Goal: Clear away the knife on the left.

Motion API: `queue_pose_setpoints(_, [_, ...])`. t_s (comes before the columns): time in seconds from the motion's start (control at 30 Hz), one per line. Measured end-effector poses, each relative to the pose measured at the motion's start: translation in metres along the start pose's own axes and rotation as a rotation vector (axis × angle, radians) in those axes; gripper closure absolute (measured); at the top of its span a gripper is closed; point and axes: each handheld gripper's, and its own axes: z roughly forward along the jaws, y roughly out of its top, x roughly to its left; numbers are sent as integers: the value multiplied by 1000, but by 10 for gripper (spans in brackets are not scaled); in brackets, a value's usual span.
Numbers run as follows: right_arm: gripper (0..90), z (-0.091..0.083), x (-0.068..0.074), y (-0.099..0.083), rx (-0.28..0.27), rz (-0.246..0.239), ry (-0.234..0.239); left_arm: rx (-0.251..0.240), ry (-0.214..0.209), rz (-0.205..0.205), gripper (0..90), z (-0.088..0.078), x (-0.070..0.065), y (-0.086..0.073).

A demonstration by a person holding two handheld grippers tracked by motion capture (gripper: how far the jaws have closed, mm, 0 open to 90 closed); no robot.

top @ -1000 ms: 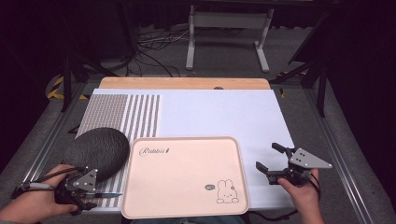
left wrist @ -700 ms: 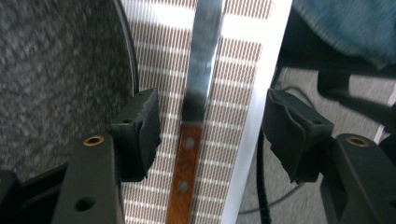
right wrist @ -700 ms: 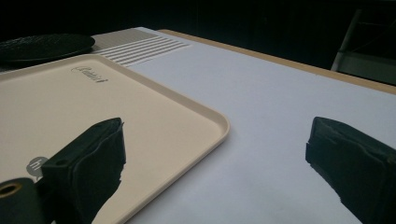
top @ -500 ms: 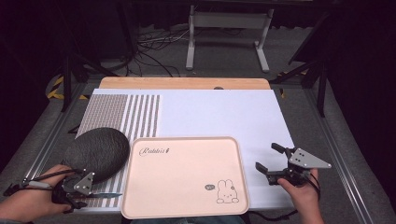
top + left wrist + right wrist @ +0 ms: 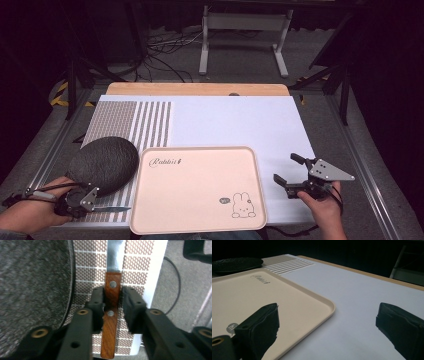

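Wooden knife handle point(image 5: 111, 315) between left tongs point(image 5: 112, 305), not yet lifted; right tongs point(image 5: 327, 322) wide, empty; tray point(image 5: 200, 192) bare.

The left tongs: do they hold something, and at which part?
The left tongs have their jaws on both sides of a knife's wooden handle, near the blade; whether they press it cannot be told.

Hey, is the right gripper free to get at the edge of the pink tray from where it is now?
Probably yes. The right gripper is open and holds nothing, and bare white mat lies between it and the tray's near edge.
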Motion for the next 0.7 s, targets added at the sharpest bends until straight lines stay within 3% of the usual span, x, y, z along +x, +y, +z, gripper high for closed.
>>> queue_pose_setpoints(0.13, [54, 0, 1, 0, -1, 0, 1, 12, -6, 30, 773, 0, 1, 1])
queue_pose_setpoints(0.2, [54, 0, 1, 0, 1, -2, 0, 29, 3, 33, 774, 0, 0, 3])
queue_pose_setpoints(0.3, [54, 0, 1, 0, -1, 1, 2, 14, -3, 27, 775, 1, 0, 2])
queue_pose_setpoints(0.33, [54, 0, 1, 0, -2, 1, 3, 30, 4, 42, 775, 0, 1, 3])
queue_pose_setpoints(0.7, [53, 0, 0, 0, 0, 1, 3, 10, -1, 37, 776, -2, 0, 1])
